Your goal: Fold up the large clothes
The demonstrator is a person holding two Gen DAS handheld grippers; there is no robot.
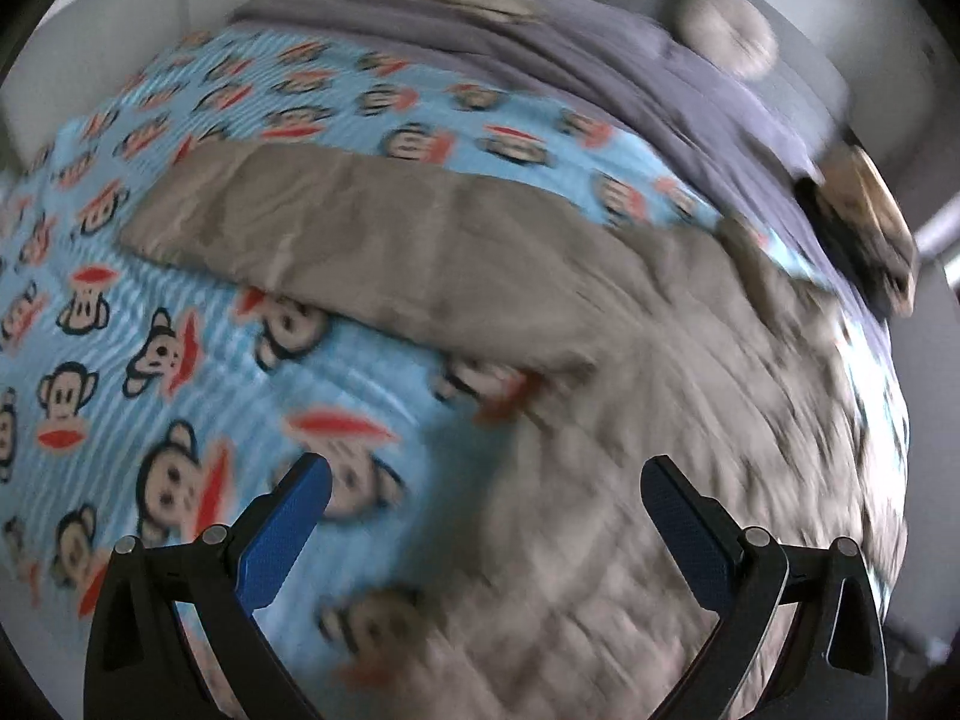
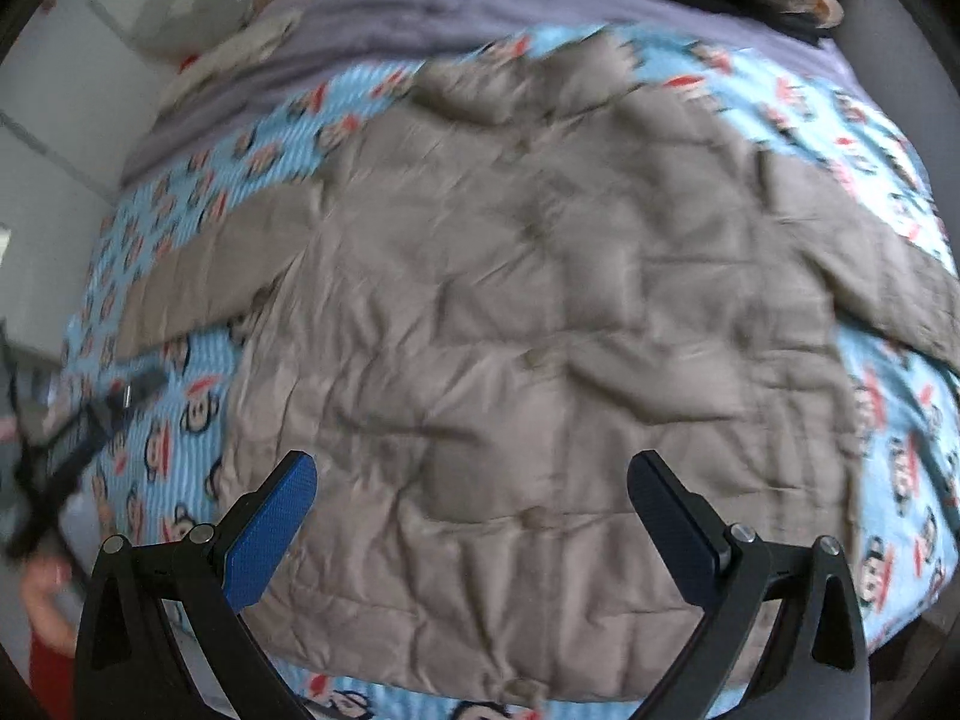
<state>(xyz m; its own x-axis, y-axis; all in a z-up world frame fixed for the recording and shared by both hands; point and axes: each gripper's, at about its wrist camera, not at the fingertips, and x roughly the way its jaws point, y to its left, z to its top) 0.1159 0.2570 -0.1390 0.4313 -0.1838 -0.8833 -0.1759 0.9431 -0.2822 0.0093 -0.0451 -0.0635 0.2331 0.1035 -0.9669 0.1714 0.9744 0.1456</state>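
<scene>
Nearest in the right wrist view, the right claw hangs with its two blue-padded fingers spread wide and nothing between them, over the lower part of a grey-brown quilted jacket. The jacket, the garment to be folded, lies flat and face up on a bed, spread out so its edges can be reached. Its hem is closest and its collar farthest. One sleeve stretches out to the left, and the other runs off to the right.

The left claw is also spread and empty. It hovers over the jacket's left edge, half above the quilting and half above the bedsheet, likely lined up to take hold of that side. The picture is blurred.

The bedsheet is light blue with cartoon monkey faces. At the far left of the right view, the person's hand shows near the other tool.

Beyond the jacket lies a rumpled purple blanket with a round pale cushion on it. A dark bundle sits at the bed's far right, well clear. Nothing rests on the jacket.
</scene>
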